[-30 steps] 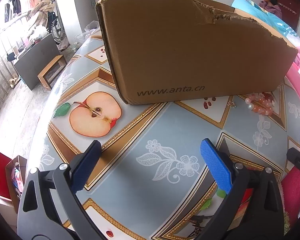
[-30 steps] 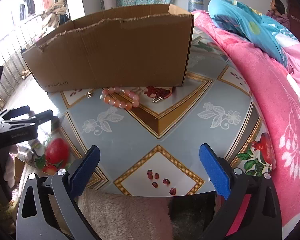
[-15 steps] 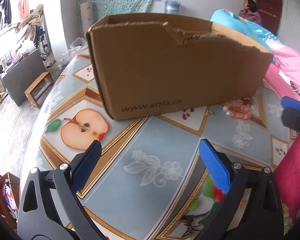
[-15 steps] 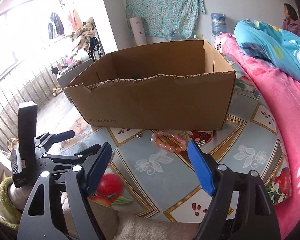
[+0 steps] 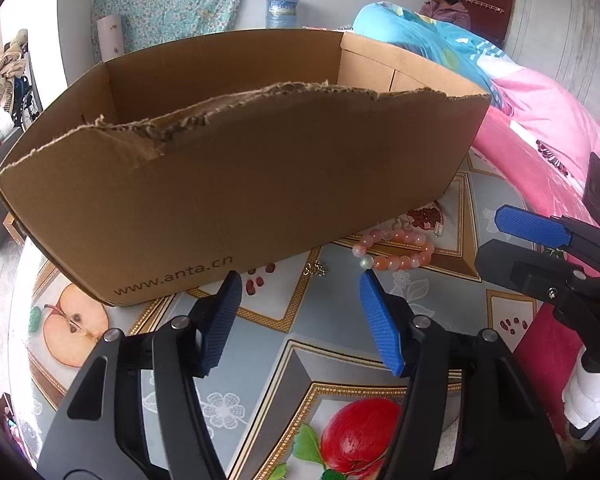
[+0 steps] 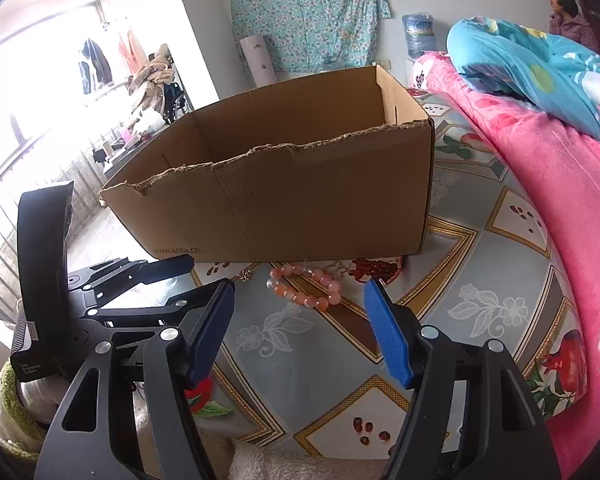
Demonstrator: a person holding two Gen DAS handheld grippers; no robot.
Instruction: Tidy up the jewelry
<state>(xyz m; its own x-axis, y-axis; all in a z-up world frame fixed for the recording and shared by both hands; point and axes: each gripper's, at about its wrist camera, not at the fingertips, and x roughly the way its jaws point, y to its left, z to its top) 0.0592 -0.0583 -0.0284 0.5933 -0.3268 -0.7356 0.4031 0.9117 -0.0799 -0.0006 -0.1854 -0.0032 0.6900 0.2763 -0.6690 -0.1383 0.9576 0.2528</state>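
- Cardboard first: one open cardboard box (image 6: 284, 184) with a torn front rim stands on the desk (image 6: 496, 292), and the jewelry lies on the desk just in front of its near wall, not in it.
- I count one pink bead bracelet (image 5: 396, 249), one small gold charm (image 5: 315, 269) to its left, one small silver clasp (image 5: 439, 229) to its right, and something thin and pale tangled behind the beads that I cannot make out.
- My left claw (image 5: 300, 316) hangs above the desk with its jaws closing and nothing between them; the charm sits just past its fingertips.
- My right claw (image 6: 298, 320) is likewise closing on air, with the bracelet just beyond its tips.
- Risk one, as I judge it: both claws aim at the same small patch, close together, so they could knock each other as they go in.
- Risk two: the beads are round and look loosely strung, so a pinch on one bead may slip, or the loop may swing and snag on the ragged box rim on the way over.
- Risk three: the charm and clasp are tiny and lie flat, so the broad blue pads (image 5: 380, 324) may skate over them or flick them under the box edge.
- Risk four: the patterned desk cover prints red seeds near the real pieces, so I could easily misjudge a target.
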